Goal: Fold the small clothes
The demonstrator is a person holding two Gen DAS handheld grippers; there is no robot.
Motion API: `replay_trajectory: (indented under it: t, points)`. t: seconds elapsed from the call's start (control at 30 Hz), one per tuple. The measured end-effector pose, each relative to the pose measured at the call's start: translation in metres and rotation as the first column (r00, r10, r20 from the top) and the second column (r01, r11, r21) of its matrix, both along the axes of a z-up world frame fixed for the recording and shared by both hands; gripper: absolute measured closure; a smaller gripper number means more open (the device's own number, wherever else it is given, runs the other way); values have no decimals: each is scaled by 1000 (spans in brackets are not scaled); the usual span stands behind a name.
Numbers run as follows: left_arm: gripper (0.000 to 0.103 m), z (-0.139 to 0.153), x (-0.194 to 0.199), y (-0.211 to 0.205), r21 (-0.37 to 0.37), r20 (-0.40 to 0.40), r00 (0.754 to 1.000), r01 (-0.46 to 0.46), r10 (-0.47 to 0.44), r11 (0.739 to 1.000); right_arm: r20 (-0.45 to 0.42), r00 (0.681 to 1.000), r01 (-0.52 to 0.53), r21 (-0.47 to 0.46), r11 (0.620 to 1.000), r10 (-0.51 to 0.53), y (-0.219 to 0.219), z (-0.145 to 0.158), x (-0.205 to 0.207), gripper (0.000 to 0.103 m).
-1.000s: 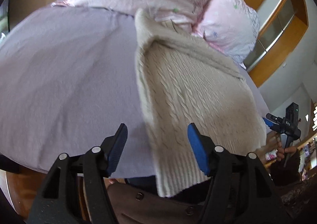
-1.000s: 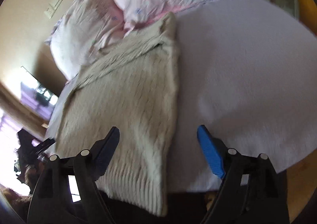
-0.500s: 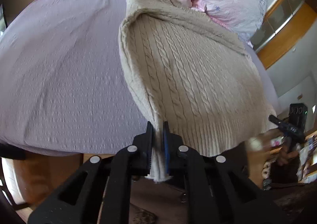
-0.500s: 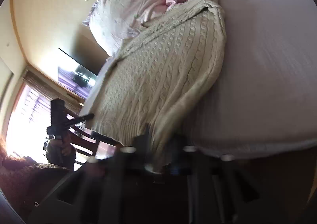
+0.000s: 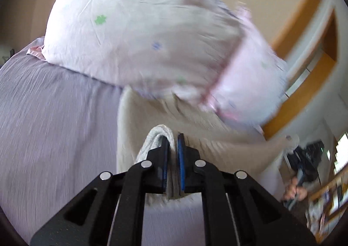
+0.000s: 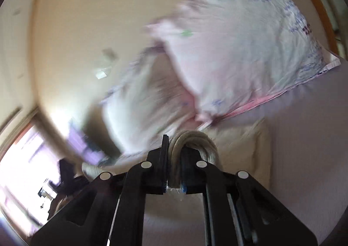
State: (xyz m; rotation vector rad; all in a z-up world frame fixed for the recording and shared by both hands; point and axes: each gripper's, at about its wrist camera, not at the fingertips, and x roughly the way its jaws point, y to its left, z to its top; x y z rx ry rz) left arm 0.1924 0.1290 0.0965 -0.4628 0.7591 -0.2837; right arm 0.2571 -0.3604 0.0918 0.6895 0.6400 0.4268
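Observation:
A cream cable-knit sweater [image 5: 139, 119] lies on the lilac bedsheet [image 5: 54, 119] with its far end by the pillows. My left gripper [image 5: 173, 139] is shut on the sweater's ribbed hem, which bunches over the fingertips. My right gripper [image 6: 174, 146] is shut on the other hem corner; the sweater [image 6: 245, 143] lies spread past the right gripper. Both grippers hold the hem above the sweater, close to its far end. Both views are motion-blurred.
Two pale pink floral pillows [image 5: 152, 35] stand at the head of the bed, just beyond the grippers; they also show in the right wrist view [image 6: 239, 50]. A wooden frame [image 5: 304, 85] is at the right. The beige wall [image 6: 87, 28] holds switches.
Both grippers closed on the sweater's near hem, then carried it forward over the sweater toward the pillows, which now fill the upper views.

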Motion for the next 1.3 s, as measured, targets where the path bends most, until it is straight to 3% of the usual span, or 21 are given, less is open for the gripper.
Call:
replay_trajectory:
  t: [0.1,0.2,0.23,0.27,0.3,0.33,0.37,0.4,0.43,0.47,0.57,0.7,0.9,0.97,1.0,1.07,1.1,1.17,1.3]
  points:
    - [95,-32,61,4,0,-95,992,-80,79,997,-120,989,82,-37,996,-86,3,-28,42,93]
    - [95,-73,105,2,34,-230,962,-144,147,989,-300,940,136,-106,985,-162,15,-68,84,92]
    - [94,-80,110,4,12,-246,956,-160,158,987,-321,931,144,-117,983,-175,16,-74,86,92]
    - [93,-84,111,12,-68,-248,953,-195,173,978,-321,930,149,-118,982,-180,17,-73,88,90]
    - [91,-85,109,19,-153,-252,952,-216,174,964,-306,935,152,-107,983,-178,18,-71,90,79]
    - [89,-84,108,25,-210,-250,954,-222,167,952,-263,949,160,-65,985,-171,16,-62,86,59]
    - [82,-81,106,33,-280,-242,957,-223,156,934,-227,958,170,-29,985,-172,14,-57,83,47]
    - [75,-74,101,42,-318,-222,961,-234,168,919,-164,963,215,-5,977,-213,9,-46,74,16]
    - [59,-66,95,47,-312,-195,963,-243,188,919,-123,964,239,6,971,-236,7,-38,67,4]
    - [48,-59,90,51,-296,-178,964,-245,199,923,-83,969,237,33,971,-234,5,-32,58,4]
    - [45,-45,74,53,-220,-176,974,-182,144,958,-58,984,171,84,982,-166,2,-30,40,4]
    - [44,-58,49,41,-131,-256,965,-90,54,987,22,994,105,72,992,-107,-4,-42,1,4]
    - [45,-88,37,20,-59,-341,940,-41,19,997,-8,995,95,147,985,-95,-15,-65,-7,4]
    - [45,-87,32,12,-8,-315,948,-51,46,999,18,995,91,153,984,-95,-14,-60,-10,4]
    - [47,-85,32,10,6,-313,948,-62,60,998,31,995,92,151,984,-98,-16,-59,-14,4]
    - [77,-84,31,8,-7,-330,941,-82,75,997,35,995,86,169,982,-93,-17,-58,-13,4]
    - [81,-84,32,8,-48,-339,938,-92,70,995,38,995,83,183,980,-91,-19,-58,-15,4]
    - [84,-73,33,7,-57,-320,944,-106,82,993,44,994,93,194,977,-103,-21,-54,-15,4]
    - [87,-22,37,-30,-88,-199,980,-28,10,996,101,981,144,217,966,-169,-38,-42,-26,4]
